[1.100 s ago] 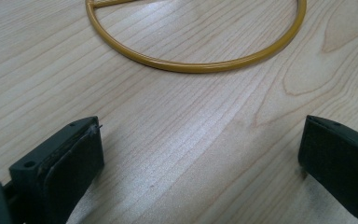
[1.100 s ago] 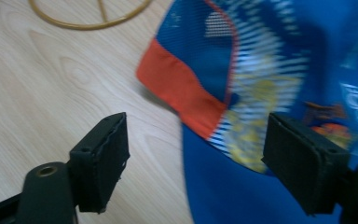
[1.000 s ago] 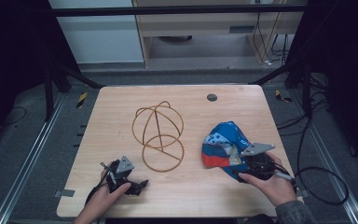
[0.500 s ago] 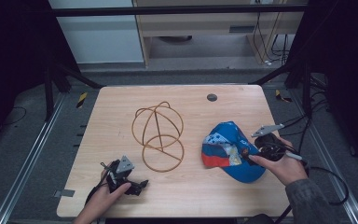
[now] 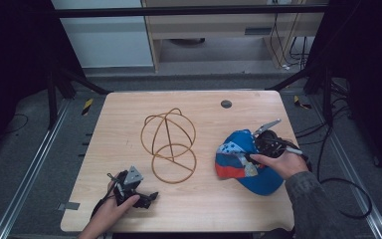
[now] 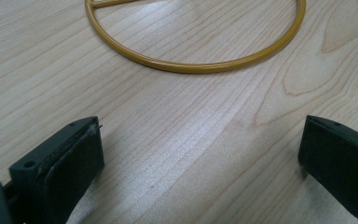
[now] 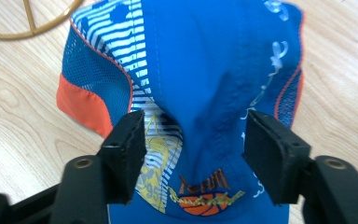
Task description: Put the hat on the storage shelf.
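Note:
A blue cap [image 5: 235, 147] with an orange side panel and white stripes lies at the right of the wooden table [image 5: 129, 114]. My right gripper [image 5: 252, 155] reaches over it from the right. In the right gripper view its jaws [image 7: 191, 140] straddle a raised fold of the cap's crown [image 7: 200, 70]; they have just been closing, and a gap still shows at each pad. A gold wire stand [image 5: 174, 181] sits mid-table. My left gripper [image 5: 147, 197] rests at the front left, open on bare wood [image 6: 200, 140], pointing at the stand's base ring [image 6: 191, 67].
A small dark round insert [image 5: 226, 104] sits in the tabletop near the far edge. Black cables hang off the table's right side. A shelf unit and frame rails stand beyond the far edge. Bare wood lies between the stand and the cap.
My right hand has moved from the cap's near right edge up and toward the far side, onto the crown. Its jaws stand narrower. The left gripper has stayed put.

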The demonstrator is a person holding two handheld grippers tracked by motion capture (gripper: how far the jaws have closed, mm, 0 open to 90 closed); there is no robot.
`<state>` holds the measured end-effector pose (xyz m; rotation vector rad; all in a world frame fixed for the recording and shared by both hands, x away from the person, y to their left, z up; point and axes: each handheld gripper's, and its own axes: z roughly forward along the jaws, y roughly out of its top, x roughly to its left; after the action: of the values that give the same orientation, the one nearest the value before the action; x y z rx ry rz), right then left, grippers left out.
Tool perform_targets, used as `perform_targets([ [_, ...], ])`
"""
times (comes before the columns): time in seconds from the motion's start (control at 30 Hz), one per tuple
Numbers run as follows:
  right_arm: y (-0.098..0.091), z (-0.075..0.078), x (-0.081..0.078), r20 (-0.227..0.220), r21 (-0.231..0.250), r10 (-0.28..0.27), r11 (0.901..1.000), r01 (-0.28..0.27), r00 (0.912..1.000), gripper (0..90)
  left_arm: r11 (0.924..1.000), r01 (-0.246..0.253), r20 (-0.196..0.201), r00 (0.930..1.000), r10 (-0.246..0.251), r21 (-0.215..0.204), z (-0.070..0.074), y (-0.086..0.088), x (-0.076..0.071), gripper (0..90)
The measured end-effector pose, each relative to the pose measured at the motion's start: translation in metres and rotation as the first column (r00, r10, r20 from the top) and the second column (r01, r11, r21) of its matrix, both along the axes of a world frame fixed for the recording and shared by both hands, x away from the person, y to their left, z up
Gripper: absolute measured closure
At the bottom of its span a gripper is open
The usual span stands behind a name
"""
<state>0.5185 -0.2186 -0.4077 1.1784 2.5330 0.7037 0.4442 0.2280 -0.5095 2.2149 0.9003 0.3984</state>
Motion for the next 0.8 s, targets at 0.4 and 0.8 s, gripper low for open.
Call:
perform_targets([
  [0.4, 0.0004, -0.0067, 0.0058, -0.044, -0.011, 0.005, 0.9999, -0.006, 0.9990, 76.3, 1.0000, 0.000, 0.000, 1.0000, 0.000, 0.000, 0.0000, 0.0000, 0.0000, 0.0],
  [0.8, -0.0029, -0.0038, 0.0047, -0.074, 0.022, 0.032, 0.9993, -0.031, 0.9967, 90.0, 1.0000, 0.000, 0.000, 1.0000, 0.000, 0.000, 0.0000, 0.0000, 0.0000, 0.0],
])
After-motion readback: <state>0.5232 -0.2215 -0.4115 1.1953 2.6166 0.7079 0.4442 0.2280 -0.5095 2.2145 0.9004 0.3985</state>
